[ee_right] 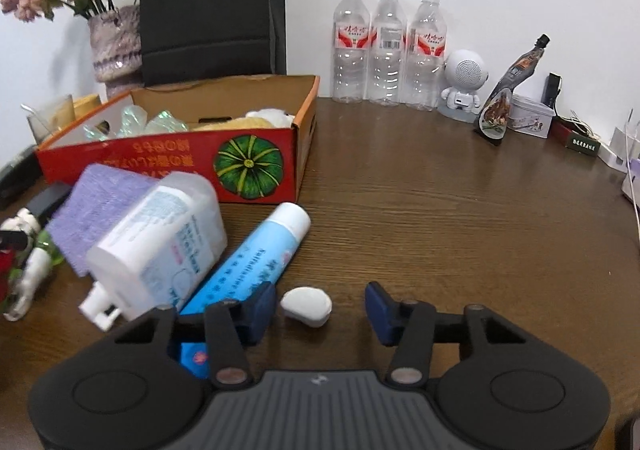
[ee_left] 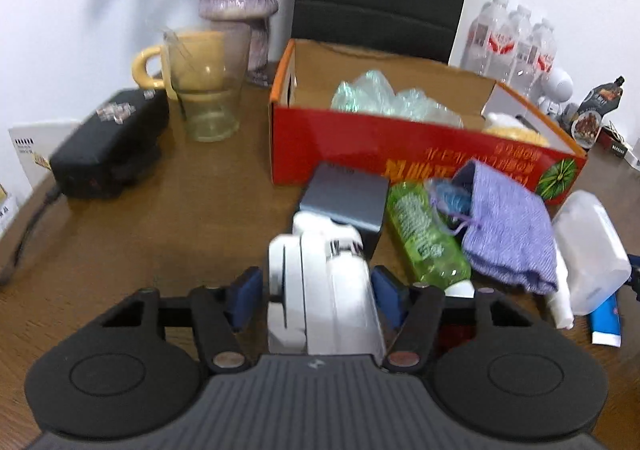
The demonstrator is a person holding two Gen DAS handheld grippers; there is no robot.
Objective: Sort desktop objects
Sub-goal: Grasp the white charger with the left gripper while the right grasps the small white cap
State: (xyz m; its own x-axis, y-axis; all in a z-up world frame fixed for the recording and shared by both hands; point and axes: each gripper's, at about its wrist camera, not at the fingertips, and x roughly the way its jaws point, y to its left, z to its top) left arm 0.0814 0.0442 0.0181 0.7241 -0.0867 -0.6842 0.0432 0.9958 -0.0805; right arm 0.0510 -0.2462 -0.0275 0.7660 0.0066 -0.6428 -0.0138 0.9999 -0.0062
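Between the left gripper's fingers sits a white figurine.

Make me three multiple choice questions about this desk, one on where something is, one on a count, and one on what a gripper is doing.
1. Where does the small white pebble-like object lie?
A. in the red box
B. on the table between the right gripper's fingers
C. on the purple pouch

2. How many clear water bottles stand at the wall?
A. two
B. three
C. five

3. What is the left gripper doing?
A. hanging open over bare table
B. closed around a white toy figure
C. gripping the green bottle

Answers:
1 B, it sits on the wood between the right gripper's spread fingers.
2 B, three stand side by side.
3 B, the white figure fills the gap between its pads.
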